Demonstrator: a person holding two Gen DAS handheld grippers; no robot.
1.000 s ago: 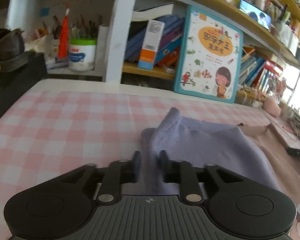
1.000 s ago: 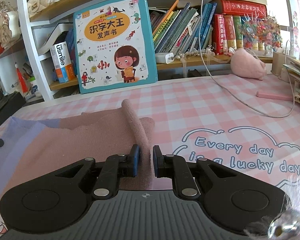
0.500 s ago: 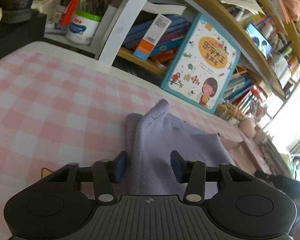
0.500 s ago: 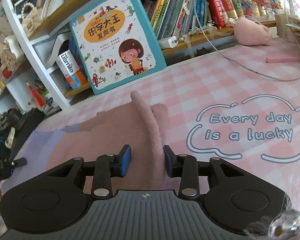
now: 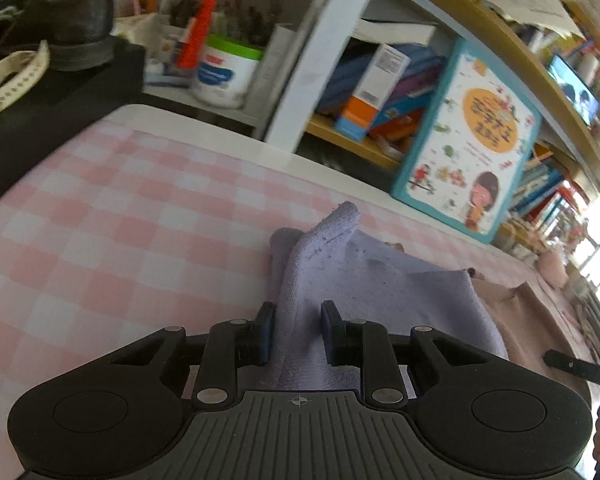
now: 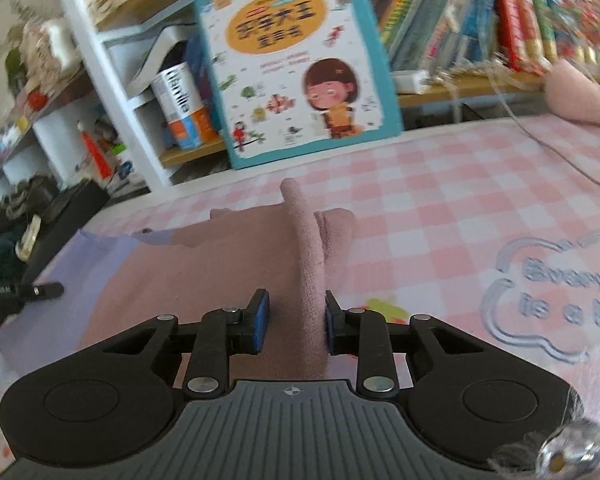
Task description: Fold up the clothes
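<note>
A knit garment, lilac (image 5: 380, 280) on one half and dusty pink (image 6: 204, 264) on the other, lies on the pink checked tablecloth (image 5: 120, 232). A raised ridge of lilac cloth stands between the fingers of my left gripper (image 5: 296, 332), which is open. A raised ridge of pink cloth (image 6: 308, 264) stands between the fingers of my right gripper (image 6: 294, 326), which is also open; the ridge leans against the right pad. The pink half also shows at the right of the left wrist view (image 5: 532, 312).
A bookshelf runs along the far table edge, with a teal picture book (image 6: 296, 60) leaning on it. A black box with a shoe (image 5: 72, 28) stands at the left. A white cable (image 6: 556, 152) and a pink plush (image 6: 580, 92) lie at the right.
Both grippers were shut on their cloth ridges one second ago and have opened. The ridges still stand between the fingers. Both cameras have shifted slightly.
</note>
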